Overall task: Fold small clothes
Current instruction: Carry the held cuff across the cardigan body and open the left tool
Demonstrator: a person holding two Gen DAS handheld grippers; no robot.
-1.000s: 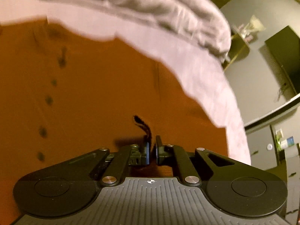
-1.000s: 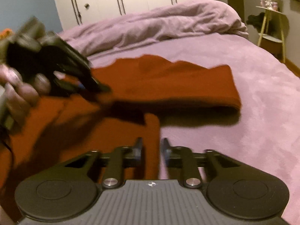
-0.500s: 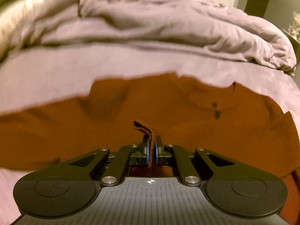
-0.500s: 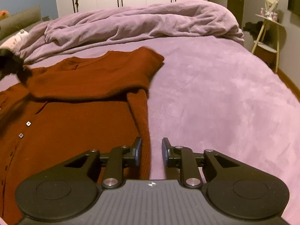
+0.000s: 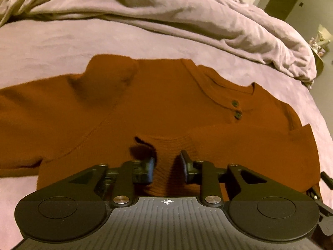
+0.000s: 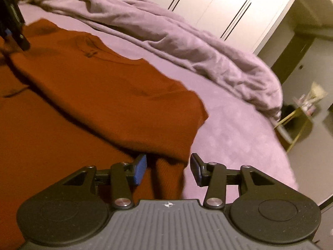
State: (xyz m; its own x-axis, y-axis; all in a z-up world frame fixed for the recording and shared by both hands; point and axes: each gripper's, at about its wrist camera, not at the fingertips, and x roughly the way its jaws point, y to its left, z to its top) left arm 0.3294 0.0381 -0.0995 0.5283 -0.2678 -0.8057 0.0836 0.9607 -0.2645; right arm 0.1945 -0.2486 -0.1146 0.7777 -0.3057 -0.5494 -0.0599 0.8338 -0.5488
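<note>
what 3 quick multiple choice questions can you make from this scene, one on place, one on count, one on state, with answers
1. Where does the rust-orange cardigan lie?
A. on a wooden floor
B. on the purple bed cover
C. on a chair

2. How many dark buttons show below the neckline in the left wrist view?
A. two
B. five
C. none

3. How do the pads of the right claw stand?
A. pressed tight on the fabric
B. hidden from view
C. apart, opening, with a ribbed edge of the cardigan between them

Answers:
1 B, the cardigan is spread flat on the purple cover, with the crumpled duvet behind it.
2 A, two buttons sit one above the other under the collar.
3 C, a clear gap shows beside each blue pad; the left claw is also parting over a ribbed cuff.
</note>
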